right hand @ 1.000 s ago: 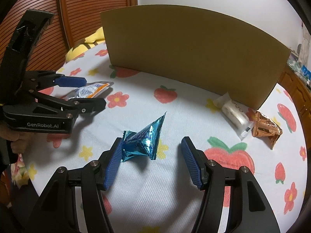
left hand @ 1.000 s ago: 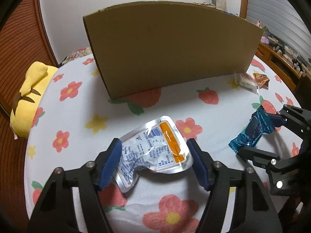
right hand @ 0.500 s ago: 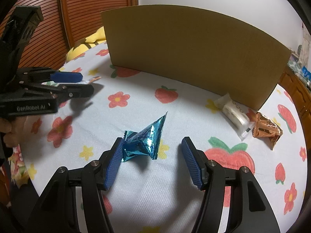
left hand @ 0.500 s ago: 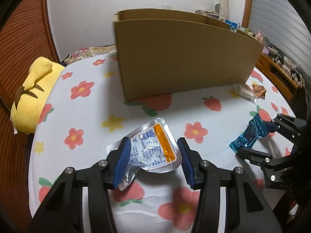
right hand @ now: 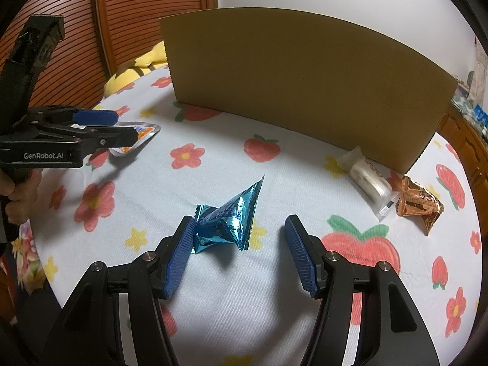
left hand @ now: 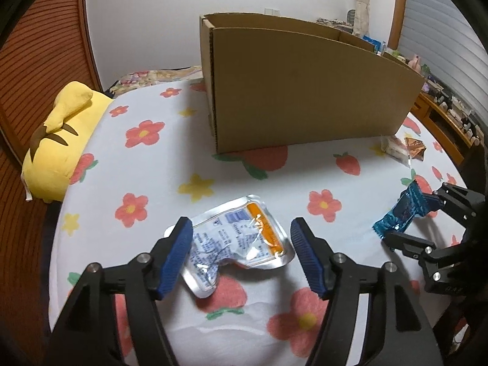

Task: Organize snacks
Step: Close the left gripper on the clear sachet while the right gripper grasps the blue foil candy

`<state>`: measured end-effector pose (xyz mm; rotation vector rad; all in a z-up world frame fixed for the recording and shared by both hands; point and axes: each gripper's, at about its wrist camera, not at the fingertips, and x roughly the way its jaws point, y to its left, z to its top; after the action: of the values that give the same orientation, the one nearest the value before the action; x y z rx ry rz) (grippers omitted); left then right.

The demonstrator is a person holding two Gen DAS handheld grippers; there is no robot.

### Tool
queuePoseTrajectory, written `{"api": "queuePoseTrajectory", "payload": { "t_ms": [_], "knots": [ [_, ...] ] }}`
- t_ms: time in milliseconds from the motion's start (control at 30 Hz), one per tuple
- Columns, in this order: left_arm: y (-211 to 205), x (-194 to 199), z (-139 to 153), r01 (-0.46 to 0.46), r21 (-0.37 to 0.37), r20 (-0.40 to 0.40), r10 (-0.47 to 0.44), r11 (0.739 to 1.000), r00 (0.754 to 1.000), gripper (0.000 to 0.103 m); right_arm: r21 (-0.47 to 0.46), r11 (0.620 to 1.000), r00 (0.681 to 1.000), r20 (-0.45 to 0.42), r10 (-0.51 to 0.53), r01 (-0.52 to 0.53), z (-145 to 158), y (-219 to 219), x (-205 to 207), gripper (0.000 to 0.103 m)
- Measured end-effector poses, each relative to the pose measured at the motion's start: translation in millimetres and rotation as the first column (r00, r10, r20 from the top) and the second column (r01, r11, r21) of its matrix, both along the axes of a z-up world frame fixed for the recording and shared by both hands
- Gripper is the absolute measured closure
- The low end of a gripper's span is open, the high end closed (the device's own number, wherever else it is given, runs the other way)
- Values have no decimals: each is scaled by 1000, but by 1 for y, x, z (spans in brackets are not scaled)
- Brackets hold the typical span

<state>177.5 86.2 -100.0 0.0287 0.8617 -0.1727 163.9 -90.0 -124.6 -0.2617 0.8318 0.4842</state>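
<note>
A crumpled silver pouch [left hand: 241,244] with an orange stripe lies on the flowered tablecloth between the fingers of my left gripper [left hand: 240,222]. The jaws are opening and the pads stand just off its edges. In the right wrist view the left gripper [right hand: 125,126] hovers low over that pouch [right hand: 143,131]. A shiny blue packet [right hand: 231,213] sits between the fingers of my right gripper [right hand: 239,219]. Its left pad touches the packet and its right pad stands well apart. The same packet [left hand: 399,213] and right gripper [left hand: 411,222] show in the left wrist view.
A large open cardboard box [left hand: 305,91] stands at the back of the round table. A white packet [right hand: 369,180] and a copper foil packet [right hand: 418,204] lie by its right corner. A yellow plush toy [left hand: 61,140] rests at the left edge. A person's hand [right hand: 18,195] grips the left handle.
The left jaws narrowed around the silver pouch, then widened again. The left gripper drew back, so the box's open top now shows. The right gripper and blue packet stayed still.
</note>
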Motion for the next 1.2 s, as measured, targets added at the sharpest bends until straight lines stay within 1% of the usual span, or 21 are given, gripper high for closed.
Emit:
{"api": "queuePoseTrajectory", "payload": {
  "t_ms": [33,100,233,367,400,500,600,667,700,733,767,800,833,1067,1100,1133,1167,1200],
  "knots": [
    [1,0,0,-6,10,4,6,1000,1000,32,0,1000,1000,0,0,0,0,0,0,40],
    [3,-2,1,-15,24,16,15,1000,1000,32,-1,1000,1000,0,0,0,0,0,0,40],
    [9,-4,0,-32,21,21,31,999,999,30,0,1000,1000,0,0,0,0,0,0,40],
    [14,1,-10,-54,27,-17,54,998,998,29,0,1000,1000,0,0,0,0,0,0,40],
    [16,3,-14,-57,24,-31,58,998,998,29,1,1000,1000,1,1,-1,0,0,0,40],
    [19,3,-17,-49,-25,-39,48,998,998,28,1,1000,1000,1,2,-2,0,0,0,40],
    [16,2,-18,-39,-19,-25,38,999,999,29,0,1000,1000,1,2,-2,0,0,0,40],
    [13,0,-19,-18,-15,-10,18,1000,1000,37,1,1000,1000,1,2,-2,0,0,0,40],
    [12,-1,-18,-7,-13,-4,7,1000,1000,42,1,1000,1000,1,2,-2,0,0,0,40],
    [11,-2,-18,-6,-13,-1,6,1000,1000,53,1,1000,1000,1,2,-2,0,1,0,40],
    [11,-4,-17,-5,-15,6,5,1000,1000,55,0,1000,1000,1,2,-2,0,0,0,40],
    [11,-4,-16,-4,-32,6,4,999,1000,59,1,1000,1000,1,3,-3,0,0,0,40],
    [13,-5,-15,-5,-49,6,6,999,1000,60,0,1000,1000,1,4,-4,0,1,0,40],
    [7,-14,-3,7,-73,61,-2,997,998,69,-2,1000,1000,3,7,-7,0,2,-1,40],
    [5,-17,1,13,-78,75,-7,997,997,72,2,1000,1000,2,7,-7,1,1,-1,40],
    [4,-18,4,16,-82,88,-9,997,996,77,3,1000,1000,2,7,-7,0,1,-1,40],
    [4,-20,8,22,-93,104,-12,995,995,80,5,1000,1000,4,7,-7,1,0,-1,42],
    [2,-23,14,32,-109,119,-19,993,993,84,11,1000,1000,4,6,-6,1,-1,-2,43]
  ]
}}
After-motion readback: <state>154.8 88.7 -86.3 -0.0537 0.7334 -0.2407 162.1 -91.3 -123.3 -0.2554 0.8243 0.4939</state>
